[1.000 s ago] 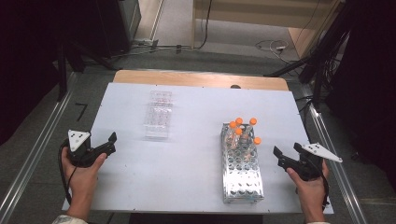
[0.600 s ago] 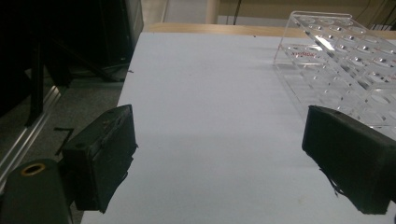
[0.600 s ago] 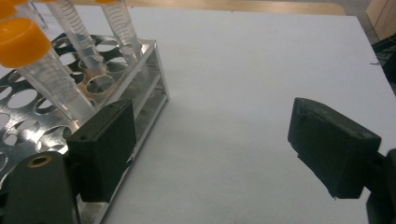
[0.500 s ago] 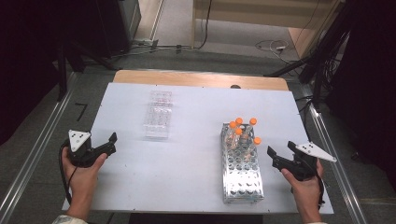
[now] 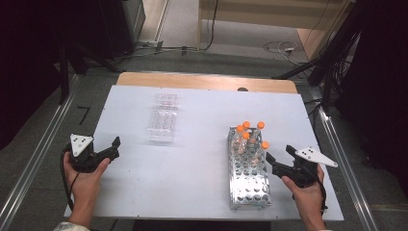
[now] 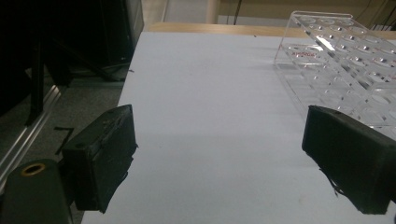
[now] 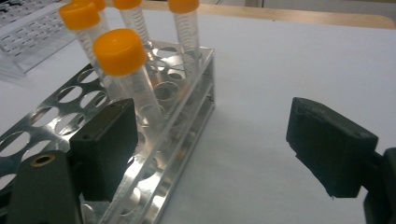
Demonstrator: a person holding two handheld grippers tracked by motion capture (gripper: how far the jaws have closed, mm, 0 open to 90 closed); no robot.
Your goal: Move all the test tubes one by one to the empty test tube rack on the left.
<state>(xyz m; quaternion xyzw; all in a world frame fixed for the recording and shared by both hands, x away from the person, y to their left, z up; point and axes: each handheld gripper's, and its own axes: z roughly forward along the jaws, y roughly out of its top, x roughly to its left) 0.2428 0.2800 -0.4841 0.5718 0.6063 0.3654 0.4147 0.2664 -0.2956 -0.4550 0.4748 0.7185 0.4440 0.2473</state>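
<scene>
A metal tube rack [image 5: 248, 185] lies on the right half of the white table [image 5: 202, 173], with several orange-capped clear tubes [image 5: 246, 135] standing at its far end. My right gripper [image 5: 271, 163] is open just right of the rack, level with the nearest tube. In the right gripper view the open gripper [image 7: 217, 147] has its left jaw against the rack's edge [image 7: 177, 135], below an orange-capped tube [image 7: 119, 52]. A clear plastic rack [image 5: 162, 118] sits at centre-left. My left gripper [image 5: 114, 147] is open and empty near the table's left edge, with the clear rack [image 6: 341, 60] ahead of it [image 6: 224, 158] to the right.
A wooden strip [image 5: 207, 81] borders the table's far edge. Metal rails [image 5: 43, 154] run along both sides, and cables [image 5: 284, 48] lie on the floor beyond. Bare table surface [image 5: 192, 159] lies between the two racks.
My right gripper has moved left, closing in on the metal rack's right side. The left gripper has stayed where it was.
</scene>
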